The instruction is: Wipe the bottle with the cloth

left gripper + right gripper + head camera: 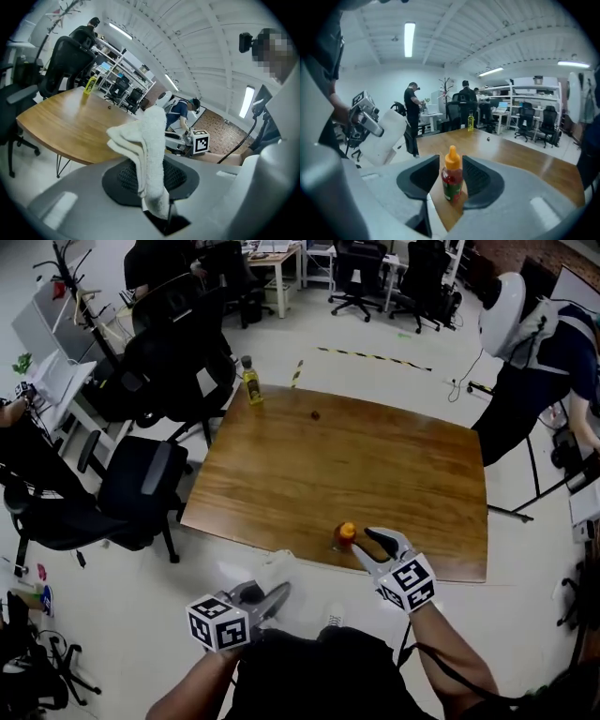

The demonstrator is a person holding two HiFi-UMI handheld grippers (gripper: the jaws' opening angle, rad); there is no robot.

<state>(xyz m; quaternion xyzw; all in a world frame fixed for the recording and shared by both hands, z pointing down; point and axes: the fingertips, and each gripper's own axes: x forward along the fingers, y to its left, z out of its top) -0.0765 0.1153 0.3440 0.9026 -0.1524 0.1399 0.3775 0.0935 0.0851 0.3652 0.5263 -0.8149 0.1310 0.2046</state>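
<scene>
A small red bottle (345, 536) with an orange cap stands upright on the wooden table (337, 465), close to its near edge. My right gripper (364, 542) reaches in from the near side, and its jaws are closed around the bottle. In the right gripper view the bottle (452, 180) fills the space between the two dark pads, its base on the wood. My left gripper (272, 596) hangs off the table's near edge, left of the bottle, shut on a folded white cloth (278, 566). The cloth (151, 150) sticks up out of the left gripper (157, 187).
A yellow bottle (251, 385) stands at the table's far left corner, with a small dark object (315, 414) near it. Black office chairs (141, 484) crowd the table's left side. A person (539, 343) stands past the far right corner.
</scene>
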